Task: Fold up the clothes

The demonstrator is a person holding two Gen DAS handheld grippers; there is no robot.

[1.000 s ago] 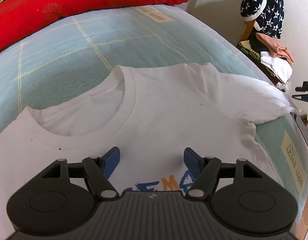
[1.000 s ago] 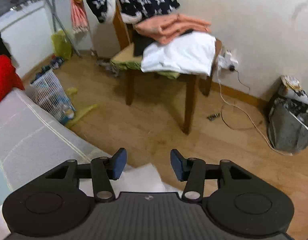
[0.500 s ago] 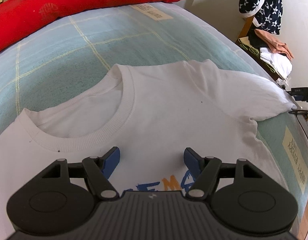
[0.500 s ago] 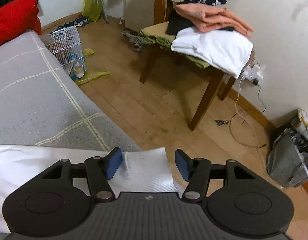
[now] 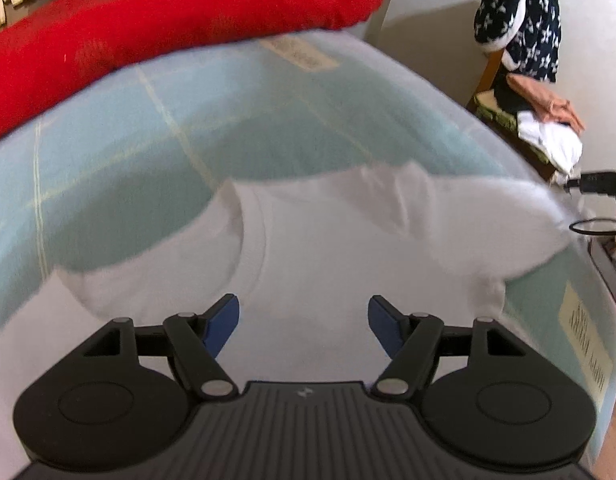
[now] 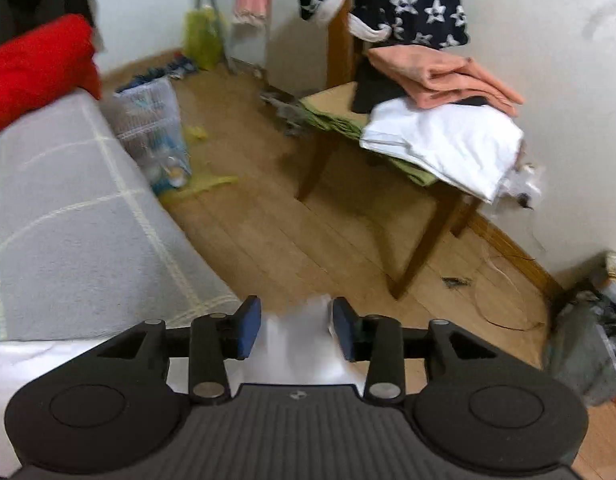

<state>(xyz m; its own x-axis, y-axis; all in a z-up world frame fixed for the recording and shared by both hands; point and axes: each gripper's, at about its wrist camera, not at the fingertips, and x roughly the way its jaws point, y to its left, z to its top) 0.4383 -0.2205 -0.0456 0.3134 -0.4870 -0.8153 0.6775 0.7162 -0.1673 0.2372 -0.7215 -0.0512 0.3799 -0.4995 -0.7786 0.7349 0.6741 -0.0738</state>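
A white T-shirt (image 5: 328,248) is spread flat on the bed (image 5: 108,152), its body directly ahead of and under the fingers of the left gripper (image 5: 304,322), with the collar just beyond the left finger and one sleeve (image 5: 488,224) stretched out well past the right finger toward the bed's edge. No fold is seen in the shirt yet, so the task is judged to be at its very start for this garment.

The left gripper's fingers are spread apart with nothing pinched between them; only the shirt's chest lies below the gap. At the right gripper (image 6: 296,326), the sleeve end (image 6: 300,344) is seen between the two blue fingers, and the jaws are closing on it; whether the pads already press the cloth cannot be told for certain.

Beyond the right fingers, folded clothes (image 6: 444,136) are stacked on a wooden chair (image 6: 424,240), which suggests other garments are already done. Left to do, as judged: the sleeve folded in, the other side matched, the body doubled over.
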